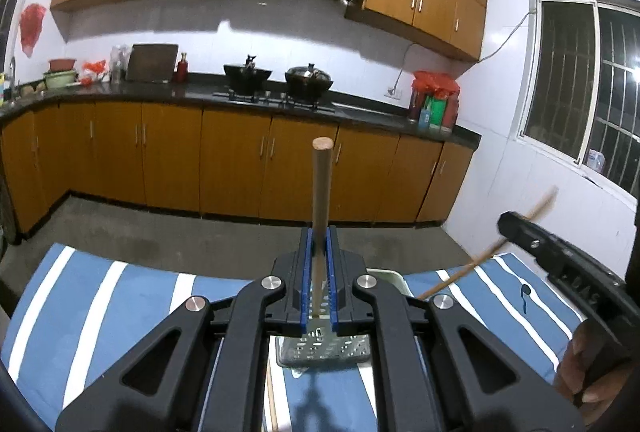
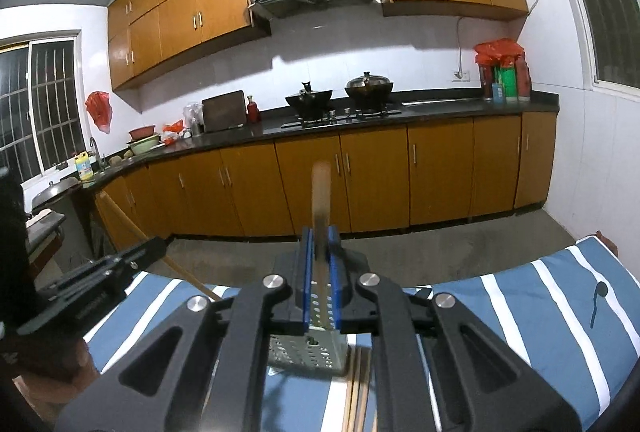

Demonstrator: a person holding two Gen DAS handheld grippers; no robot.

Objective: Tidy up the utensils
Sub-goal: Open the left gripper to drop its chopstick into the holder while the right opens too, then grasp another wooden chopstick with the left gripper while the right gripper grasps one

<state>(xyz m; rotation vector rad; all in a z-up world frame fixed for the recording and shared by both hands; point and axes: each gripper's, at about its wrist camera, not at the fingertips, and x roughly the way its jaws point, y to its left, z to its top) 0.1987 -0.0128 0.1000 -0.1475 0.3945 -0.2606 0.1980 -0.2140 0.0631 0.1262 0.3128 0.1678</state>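
In the left wrist view my left gripper (image 1: 319,232) is shut on a round wooden chopstick (image 1: 321,184) that stands upright between its blue pads. Below it a perforated metal utensil holder (image 1: 322,350) lies on the striped tablecloth (image 1: 100,296). My right gripper (image 1: 508,224) enters from the right, holding a thin wooden chopstick (image 1: 476,264) at a slant. In the right wrist view the right gripper (image 2: 319,232) is shut on a blurred wooden chopstick (image 2: 321,192), above the same holder (image 2: 308,352). The left gripper (image 2: 158,246) shows at the left with its chopstick (image 2: 132,228).
Several chopsticks (image 2: 356,396) lie on the cloth beside the holder, and one more stick (image 1: 272,400) shows near it. A small dark spoon-shaped thing (image 2: 598,296) rests on the cloth to the right. Kitchen cabinets (image 1: 232,160) and a bare floor lie beyond the table.
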